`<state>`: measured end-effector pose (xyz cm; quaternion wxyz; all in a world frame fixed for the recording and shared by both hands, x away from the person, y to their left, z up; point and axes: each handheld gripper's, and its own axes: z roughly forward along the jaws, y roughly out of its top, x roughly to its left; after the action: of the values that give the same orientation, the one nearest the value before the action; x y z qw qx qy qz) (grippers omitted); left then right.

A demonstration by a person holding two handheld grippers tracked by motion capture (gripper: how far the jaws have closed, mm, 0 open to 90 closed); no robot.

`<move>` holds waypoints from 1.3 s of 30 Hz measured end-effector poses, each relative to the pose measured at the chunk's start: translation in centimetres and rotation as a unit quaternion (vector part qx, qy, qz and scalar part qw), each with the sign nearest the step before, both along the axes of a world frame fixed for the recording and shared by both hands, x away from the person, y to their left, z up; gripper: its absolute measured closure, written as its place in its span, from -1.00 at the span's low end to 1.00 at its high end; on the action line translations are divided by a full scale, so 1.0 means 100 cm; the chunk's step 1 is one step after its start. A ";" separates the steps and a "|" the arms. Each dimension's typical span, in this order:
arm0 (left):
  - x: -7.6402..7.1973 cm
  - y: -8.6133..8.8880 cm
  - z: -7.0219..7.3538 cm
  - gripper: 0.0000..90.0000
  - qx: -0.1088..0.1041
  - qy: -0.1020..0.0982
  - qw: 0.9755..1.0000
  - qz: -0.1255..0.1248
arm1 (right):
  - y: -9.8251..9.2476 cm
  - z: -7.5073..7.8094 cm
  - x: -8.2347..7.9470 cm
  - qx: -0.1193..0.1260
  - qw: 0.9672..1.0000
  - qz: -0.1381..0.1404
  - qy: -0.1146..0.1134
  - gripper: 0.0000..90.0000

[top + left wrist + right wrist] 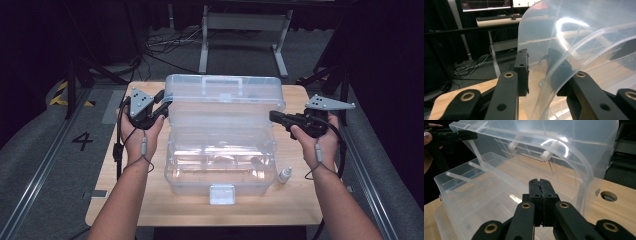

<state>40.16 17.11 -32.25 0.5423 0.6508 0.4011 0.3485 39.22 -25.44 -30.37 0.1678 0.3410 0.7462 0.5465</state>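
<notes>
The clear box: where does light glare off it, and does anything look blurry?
High view: soft glare on the box floor, dark surroundings. Left gripper view: a bright arc on the lid, the far jaw smeared behind it. Right gripper view: a curved highlight near the lid's edge, jaws sharp.

A clear plastic box (220, 165) is placed on the wooden table (300, 200), with its lid (225, 92) raised upright. The lid's left edge is reached by the left gripper (162, 106). The right gripper (274, 117) is held closed beside the lid's right end. A small white bottle (284, 175) is seen near the box.
</notes>
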 end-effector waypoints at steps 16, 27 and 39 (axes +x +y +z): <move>0.013 0.001 0.002 0.58 -0.008 -0.007 1.000 -0.002 | -0.005 -0.008 -0.002 -0.002 1.000 -0.008 0.010 0.97; 0.024 -0.001 0.005 0.67 0.023 -0.018 1.000 0.007 | -0.007 -0.014 -0.002 -0.003 1.000 -0.012 0.017 0.96; 0.033 0.002 0.001 0.67 0.015 -0.026 1.000 0.003 | -0.007 -0.020 0.000 -0.006 1.000 -0.012 0.027 0.95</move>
<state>43.46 17.27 -32.14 0.5420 0.6484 0.3835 0.3726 39.20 -26.11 -32.40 0.1562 0.3633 0.7495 0.5309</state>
